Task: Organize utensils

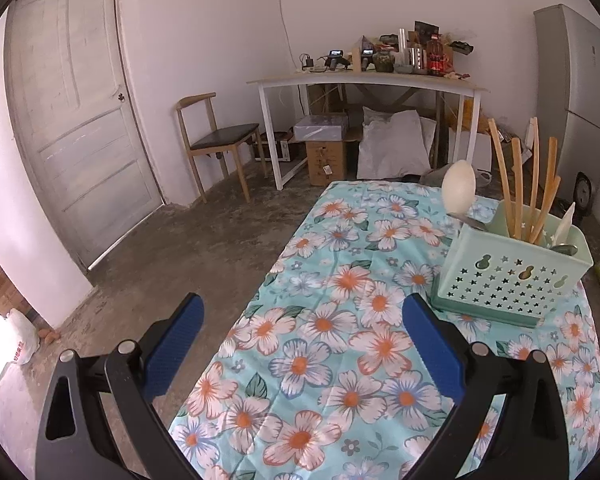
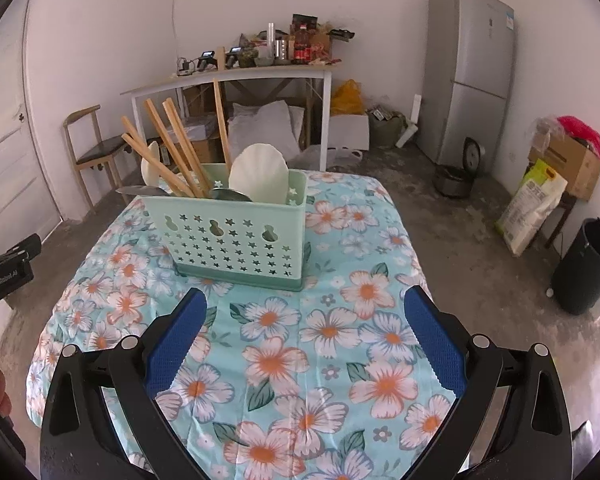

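Observation:
A mint-green perforated utensil holder (image 2: 236,236) (image 1: 512,276) stands on the floral tablecloth (image 2: 320,360) (image 1: 320,360). In it stand several wooden chopsticks (image 2: 180,152) (image 1: 516,184), white ladles (image 2: 260,178) (image 1: 458,186) and metal spoons (image 2: 230,195) (image 1: 564,247). My right gripper (image 2: 306,332) is open above the cloth just in front of the holder, nothing between its blue pads. My left gripper (image 1: 302,336) is open too, over the table's left edge, with the holder to its right. The other gripper's black body (image 2: 4,272) shows at the right wrist view's left edge.
A white side table (image 1: 364,80) loaded with clutter stands by the far wall, boxes and sacks under it. A wooden chair (image 1: 216,140) and a door (image 1: 76,120) are to the left. A grey fridge (image 2: 472,76), a rice cooker (image 2: 456,180), a black bin (image 2: 584,268) are right.

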Action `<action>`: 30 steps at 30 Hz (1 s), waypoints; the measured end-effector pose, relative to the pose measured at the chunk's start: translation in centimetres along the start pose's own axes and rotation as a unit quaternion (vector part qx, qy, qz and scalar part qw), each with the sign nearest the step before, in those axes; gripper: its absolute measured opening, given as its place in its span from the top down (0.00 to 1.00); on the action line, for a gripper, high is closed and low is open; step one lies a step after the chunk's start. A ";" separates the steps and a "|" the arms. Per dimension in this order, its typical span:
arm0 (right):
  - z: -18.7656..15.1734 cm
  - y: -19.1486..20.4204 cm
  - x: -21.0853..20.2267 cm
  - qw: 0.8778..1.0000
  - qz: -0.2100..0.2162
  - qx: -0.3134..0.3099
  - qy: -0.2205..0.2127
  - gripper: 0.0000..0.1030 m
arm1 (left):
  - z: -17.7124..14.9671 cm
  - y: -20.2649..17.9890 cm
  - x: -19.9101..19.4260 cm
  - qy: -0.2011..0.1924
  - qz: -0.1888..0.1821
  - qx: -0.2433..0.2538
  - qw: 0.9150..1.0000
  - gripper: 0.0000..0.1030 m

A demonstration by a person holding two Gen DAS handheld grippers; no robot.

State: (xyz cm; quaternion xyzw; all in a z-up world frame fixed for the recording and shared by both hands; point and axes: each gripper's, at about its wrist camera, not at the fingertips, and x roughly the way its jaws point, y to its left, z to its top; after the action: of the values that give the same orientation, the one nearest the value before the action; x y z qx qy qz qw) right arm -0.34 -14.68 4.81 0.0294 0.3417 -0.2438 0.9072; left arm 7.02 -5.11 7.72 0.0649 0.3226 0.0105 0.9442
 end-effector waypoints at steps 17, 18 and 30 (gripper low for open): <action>0.2 -0.9 0.0 1.000 -0.017 0.009 0.005 0.08 | -0.5 -0.9 0.5 0.025 -0.010 0.010 1.000 0.05; 0.2 -0.9 0.0 1.000 -0.017 0.009 0.006 0.08 | -0.5 -1.0 0.5 0.025 -0.011 0.012 1.000 0.05; 0.3 -1.5 0.1 1.000 -0.017 0.016 0.007 0.08 | -0.5 -1.5 0.5 0.028 -0.016 0.020 0.999 0.05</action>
State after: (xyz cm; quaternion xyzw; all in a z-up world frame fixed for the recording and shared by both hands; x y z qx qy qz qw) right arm -0.78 -16.11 5.11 0.0404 0.3442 -0.2641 0.9001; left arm 7.03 -6.52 6.82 0.0785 0.3502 -0.0089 0.9333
